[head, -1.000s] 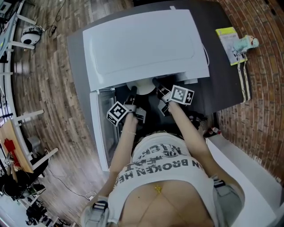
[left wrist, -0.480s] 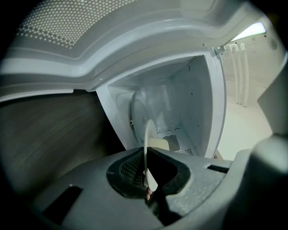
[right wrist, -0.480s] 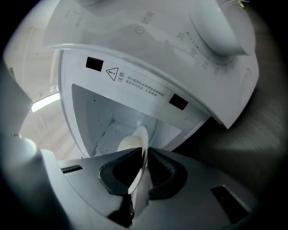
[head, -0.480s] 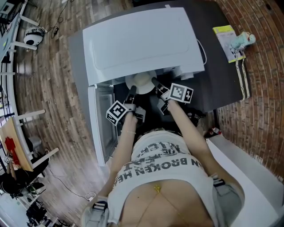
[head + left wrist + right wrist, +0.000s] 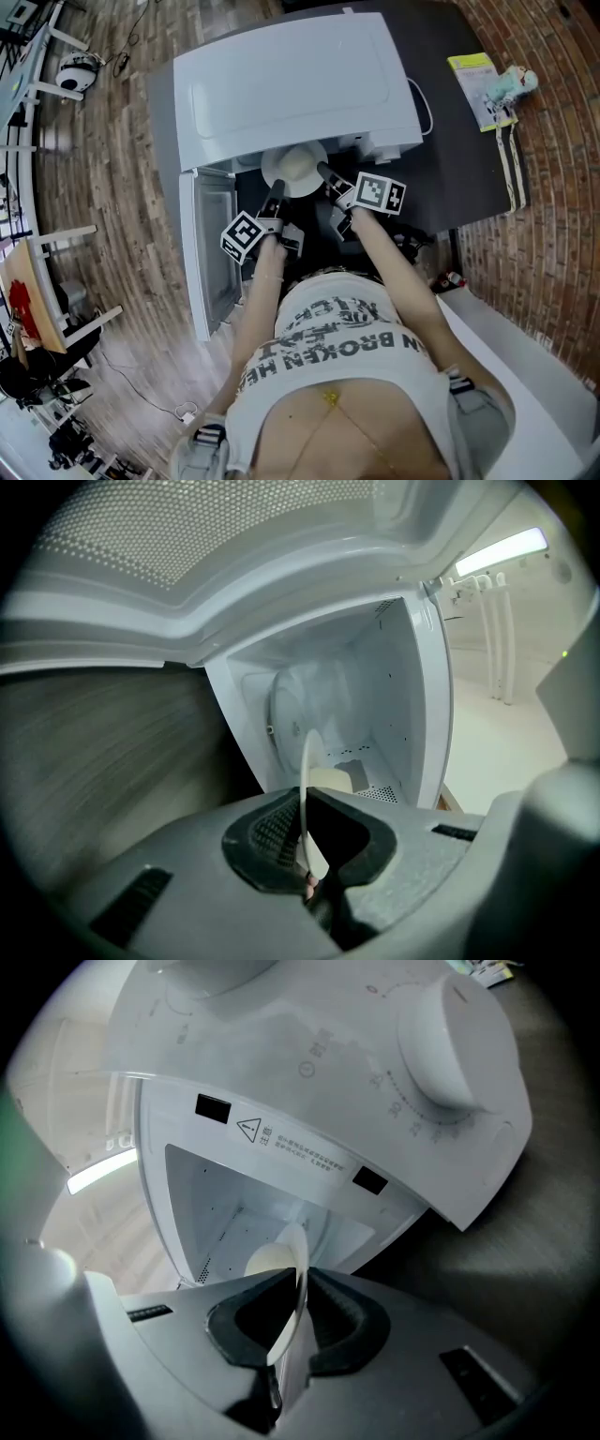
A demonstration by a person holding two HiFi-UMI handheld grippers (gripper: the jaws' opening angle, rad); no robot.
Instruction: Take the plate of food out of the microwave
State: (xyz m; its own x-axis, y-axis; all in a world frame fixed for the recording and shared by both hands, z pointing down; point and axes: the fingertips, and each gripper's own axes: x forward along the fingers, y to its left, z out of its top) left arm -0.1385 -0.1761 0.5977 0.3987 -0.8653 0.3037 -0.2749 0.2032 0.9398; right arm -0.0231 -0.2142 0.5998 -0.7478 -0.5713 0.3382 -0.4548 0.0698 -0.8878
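Plate (image 5: pixel 293 169) partly out of microwave (image 5: pixel 291 84). Left gripper (image 5: pixel 277 187) & right gripper (image 5: pixel 323 171) both pinched on its rim, opp. sides.

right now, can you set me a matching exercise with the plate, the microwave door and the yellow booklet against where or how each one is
Things:
1 plate
2 microwave door
3 yellow booklet

States:
a swung open
b lying on the dark counter
c rim pinched by the left claw and the right claw

Pairs: 1-c, 2-a, 3-b
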